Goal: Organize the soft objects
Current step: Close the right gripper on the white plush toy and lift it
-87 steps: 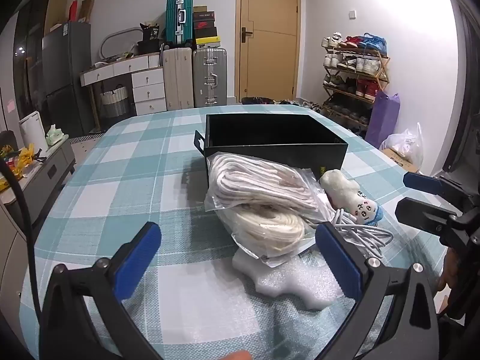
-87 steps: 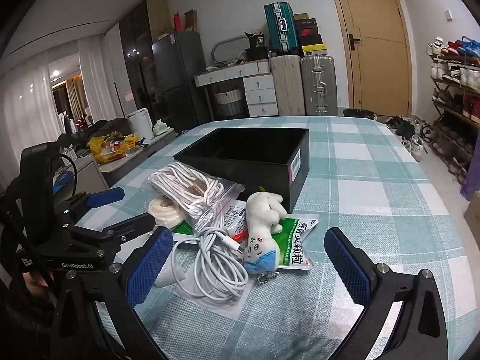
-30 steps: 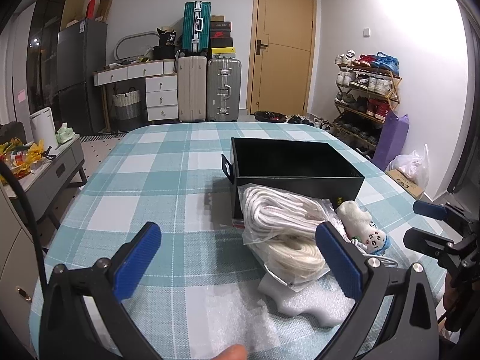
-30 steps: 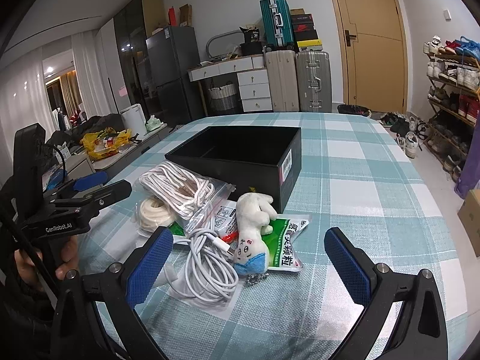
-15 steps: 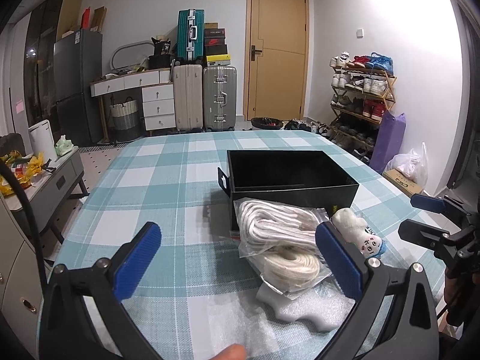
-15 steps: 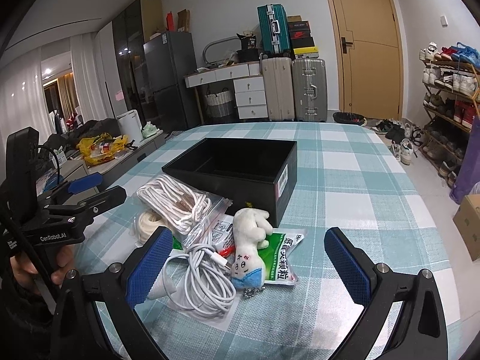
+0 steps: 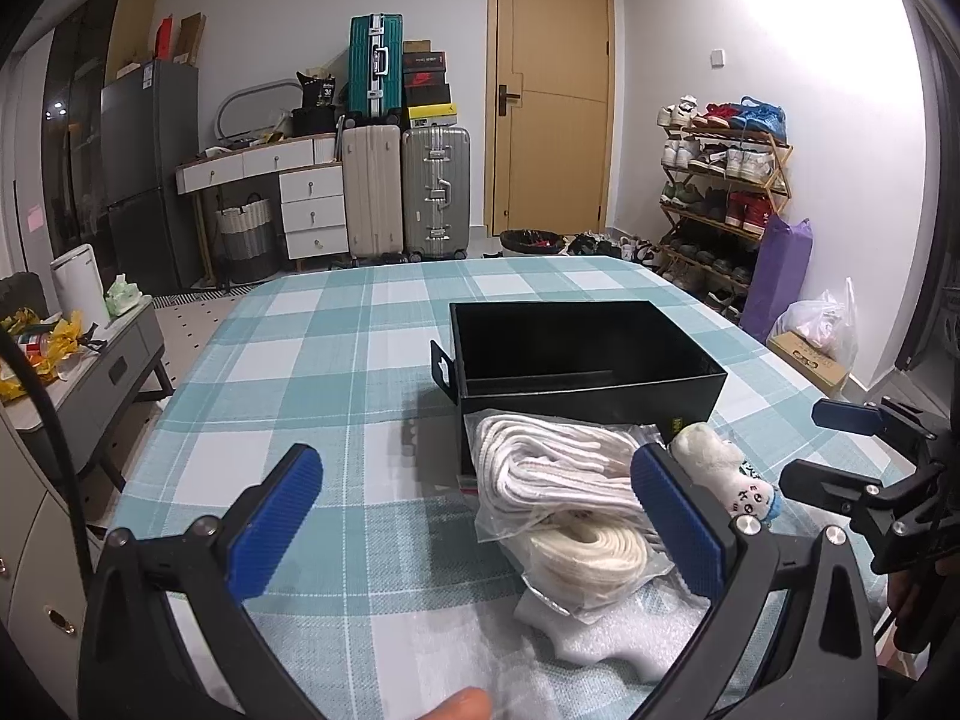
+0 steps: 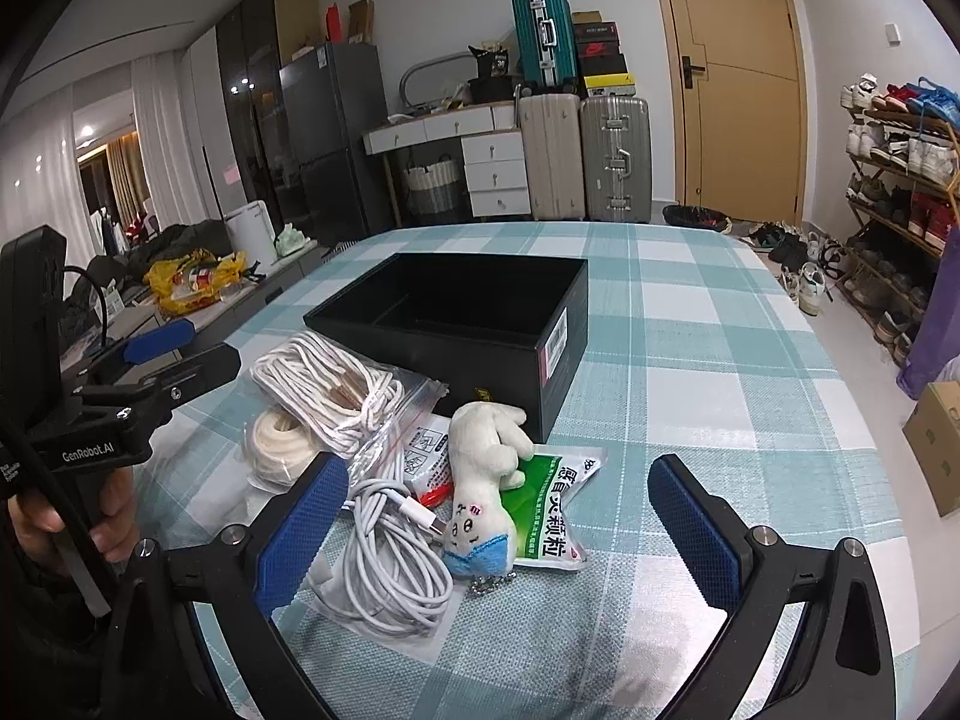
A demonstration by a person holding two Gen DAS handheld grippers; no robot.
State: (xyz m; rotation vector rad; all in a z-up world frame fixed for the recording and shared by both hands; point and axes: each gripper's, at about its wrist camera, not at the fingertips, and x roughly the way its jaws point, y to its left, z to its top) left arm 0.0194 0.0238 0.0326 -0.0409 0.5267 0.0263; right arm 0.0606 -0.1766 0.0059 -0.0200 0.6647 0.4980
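An open black box (image 7: 588, 354) (image 8: 468, 324) stands on the checked tablecloth. In front of it lies a pile: a clear bag of white rope (image 7: 552, 474) (image 8: 330, 384), a cream rope coil (image 7: 588, 552) (image 8: 276, 444), a white foam piece (image 7: 600, 630), a coiled white cable (image 8: 396, 564), a small plush toy (image 7: 720, 474) (image 8: 480, 480) and a green sachet (image 8: 552, 510). My left gripper (image 7: 474, 522) is open and empty, back from the pile. My right gripper (image 8: 498, 534) is open and empty, above the plush and cable.
The checked table (image 7: 300, 372) extends left and behind the box. Beyond it stand suitcases (image 7: 432, 192), a drawer unit (image 7: 312, 204), a door (image 7: 552, 96) and a shoe rack (image 7: 720, 180). A low side table (image 7: 90, 360) stands at the left.
Both grippers have drawn back and risen a little from the pile; the objects look smaller and lower in view. Nothing on the table has moved. Both stay open.
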